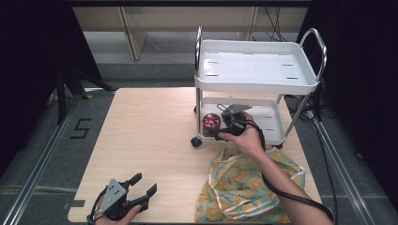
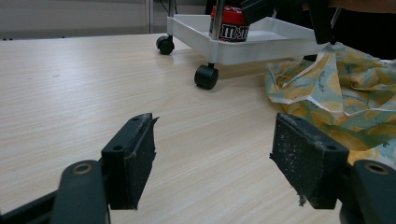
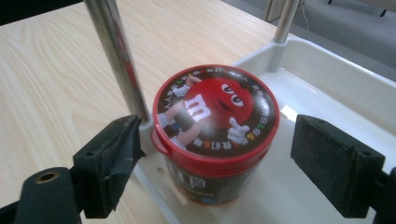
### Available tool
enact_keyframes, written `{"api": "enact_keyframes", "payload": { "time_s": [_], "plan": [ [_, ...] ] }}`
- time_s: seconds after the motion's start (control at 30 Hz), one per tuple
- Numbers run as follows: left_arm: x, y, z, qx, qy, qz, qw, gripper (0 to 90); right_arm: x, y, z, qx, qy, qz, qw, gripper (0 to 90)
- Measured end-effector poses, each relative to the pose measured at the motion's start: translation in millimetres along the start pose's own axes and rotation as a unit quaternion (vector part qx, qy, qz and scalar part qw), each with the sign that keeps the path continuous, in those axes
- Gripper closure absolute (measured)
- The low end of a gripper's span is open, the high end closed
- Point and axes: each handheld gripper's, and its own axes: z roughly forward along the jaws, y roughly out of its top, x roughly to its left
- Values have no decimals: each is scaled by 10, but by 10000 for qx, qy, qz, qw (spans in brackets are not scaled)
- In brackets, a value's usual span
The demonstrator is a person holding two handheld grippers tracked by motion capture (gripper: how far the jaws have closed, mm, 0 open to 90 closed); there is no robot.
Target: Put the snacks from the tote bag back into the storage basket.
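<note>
In the right gripper view the jaws of the right gripper [image 3: 224,158] stand wide apart, one at lower left of the frame and one at lower right, with the candy tub [image 3: 215,135] between them in the middle. Neither pad [image 3: 334,163] presses on the tub: a gap shows on the right side, and the left pad sits just beside the rim, apart or barely so. The tub stands upright, its long axis vertical, red lid up, on the lower tray [image 3: 327,84] of the cart, at the tray's near corner, hard by a chrome post [image 3: 116,60]. That post is the tight spot, I judge: the left jaw lies just next to it.

In the high view the right gripper [image 1: 224,131] is at centre right, reaching into the cart [image 1: 256,77], the tub [image 1: 211,123] just left of it. The right hand [image 1: 246,138] is plainly the nearer one. A patterned bag [image 1: 244,185] lies below it on the table [image 1: 150,136].

The left gripper [image 1: 141,187] rests at lower left, well apart from the tub, jaws open on nothing; in its own view only bare table lies between the pads [image 2: 135,158].
</note>
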Motion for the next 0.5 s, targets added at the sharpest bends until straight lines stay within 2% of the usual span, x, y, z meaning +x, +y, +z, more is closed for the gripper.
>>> {"api": "enact_keyframes", "payload": {
  "time_s": [0.07,0.1,0.23,0.4,0.47,0.5],
  "plan": [
    [4,1,0,13,3,18,10000,294,10,-4,-40,45,-33,95,9999,171],
    [-1,2,-6,44,39,14,10000,294,1,-6,-47,20,-40,34,10000,173],
    [-3,2,-3,21,27,10,10000,294,-10,-20,-103,29,15,77,10000,181],
    [1,2,-5,49,37,25,10000,294,-18,-29,-155,29,-30,31,10000,184],
    [0,2,-4,48,41,19,10000,294,-9,-32,-183,4,29,30,10000,186],
    [0,2,-4,48,44,17,10000,294,-11,-40,-208,-29,70,-49,10000,188]
  ]
}}
